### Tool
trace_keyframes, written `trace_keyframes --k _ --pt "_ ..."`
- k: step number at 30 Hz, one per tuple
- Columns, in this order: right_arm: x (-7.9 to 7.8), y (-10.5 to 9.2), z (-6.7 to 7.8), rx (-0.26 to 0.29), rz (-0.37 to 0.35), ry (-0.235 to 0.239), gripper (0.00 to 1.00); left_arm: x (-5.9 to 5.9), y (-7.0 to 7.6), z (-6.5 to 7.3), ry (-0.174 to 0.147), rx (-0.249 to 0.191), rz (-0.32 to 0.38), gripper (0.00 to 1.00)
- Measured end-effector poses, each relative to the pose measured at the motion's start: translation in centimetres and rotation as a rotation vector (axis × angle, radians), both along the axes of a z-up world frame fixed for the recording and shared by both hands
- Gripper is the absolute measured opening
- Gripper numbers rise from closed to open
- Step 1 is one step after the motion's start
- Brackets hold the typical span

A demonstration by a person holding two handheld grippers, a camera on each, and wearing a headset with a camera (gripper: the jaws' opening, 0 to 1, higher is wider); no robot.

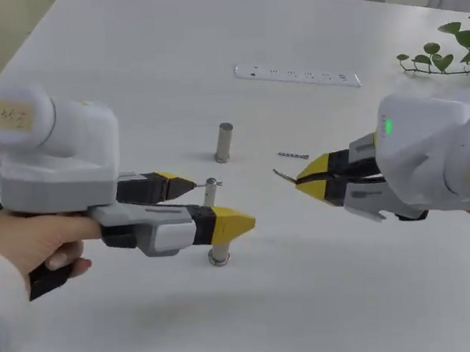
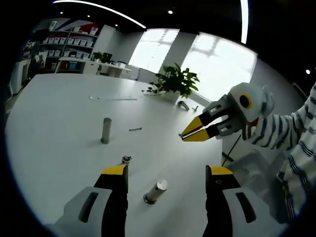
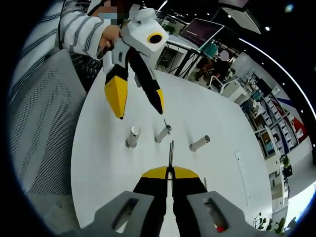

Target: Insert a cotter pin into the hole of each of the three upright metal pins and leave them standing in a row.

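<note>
The right gripper [image 3: 170, 173] is clamped on a cotter pin [image 3: 171, 153], its long axis pointing forward at the upright metal pins [image 3: 163, 134]. The left gripper [image 2: 168, 170] has its jaws apart. The surface [image 1: 342, 296] is white and the windows [image 2: 217, 69] are bright.

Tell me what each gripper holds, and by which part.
Right gripper: a cotter pin, pinched by one end, the rest jutting forward. Left gripper: open, holding nothing.

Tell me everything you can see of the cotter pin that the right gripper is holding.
The cotter pin is a thin, dark grey wire, metal by its look. The right gripper is shut on one end, so the rest sticks out forward past the yellow jaw tips. It hangs in the air above the white table, touching nothing else, and points toward the middle upright pin, short of it.
</note>
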State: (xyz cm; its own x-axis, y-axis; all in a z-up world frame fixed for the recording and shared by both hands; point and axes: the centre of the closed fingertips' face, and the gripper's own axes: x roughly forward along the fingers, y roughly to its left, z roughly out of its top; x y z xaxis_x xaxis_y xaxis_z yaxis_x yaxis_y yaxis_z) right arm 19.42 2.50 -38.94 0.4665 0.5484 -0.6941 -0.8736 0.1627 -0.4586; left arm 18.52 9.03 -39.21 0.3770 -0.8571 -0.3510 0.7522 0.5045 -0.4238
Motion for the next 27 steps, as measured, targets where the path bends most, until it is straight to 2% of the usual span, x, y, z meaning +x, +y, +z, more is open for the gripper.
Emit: trace_keyframes --k 2,5,9,12,14,17,19,20,27 --pt "-0.5 0.5 0.2 0.012 0.015 0.014 0.0 -0.1 -0.3 0.2 0.003 -0.005 -0.007 0.57" --pt "-0.9 1.2 0.6 0.014 0.033 0.004 0.0 -0.3 -0.8 0.8 0.006 -0.029 -0.02 0.5" --pt "-1.3 2.2 1.3 0.023 0.049 -0.005 0.0 -0.6 -1.6 1.9 0.015 -0.088 -0.032 0.42" --pt "-1.5 2.9 1.8 0.031 0.062 -0.016 0.0 -0.4 -1.7 2.5 0.02 -0.118 -0.021 0.39" --pt "-1.6 3.2 2.1 0.028 0.071 -0.029 0.0 -0.3 -1.7 3.1 0.031 -0.149 -0.018 0.34" --pt "-1.6 3.5 2.3 0.023 0.08 -0.043 0.0 -0.3 -1.7 3.3 0.048 -0.165 -0.02 0.25" --pt "-1.6 3.6 2.4 0.018 0.084 -0.049 0.0 -0.4 -1.6 3.2 0.084 -0.17 -0.02 0.21" --pt "-1.7 3.6 2.4 0.011 0.088 -0.055 0.0 -0.6 -1.6 3.1 0.112 -0.173 -0.022 0.2" --pt "-2.1 4.0 2.2 -0.006 0.106 -0.063 0.0 -0.7 -1.8 3.1 0.141 -0.19 -0.022 0.17"
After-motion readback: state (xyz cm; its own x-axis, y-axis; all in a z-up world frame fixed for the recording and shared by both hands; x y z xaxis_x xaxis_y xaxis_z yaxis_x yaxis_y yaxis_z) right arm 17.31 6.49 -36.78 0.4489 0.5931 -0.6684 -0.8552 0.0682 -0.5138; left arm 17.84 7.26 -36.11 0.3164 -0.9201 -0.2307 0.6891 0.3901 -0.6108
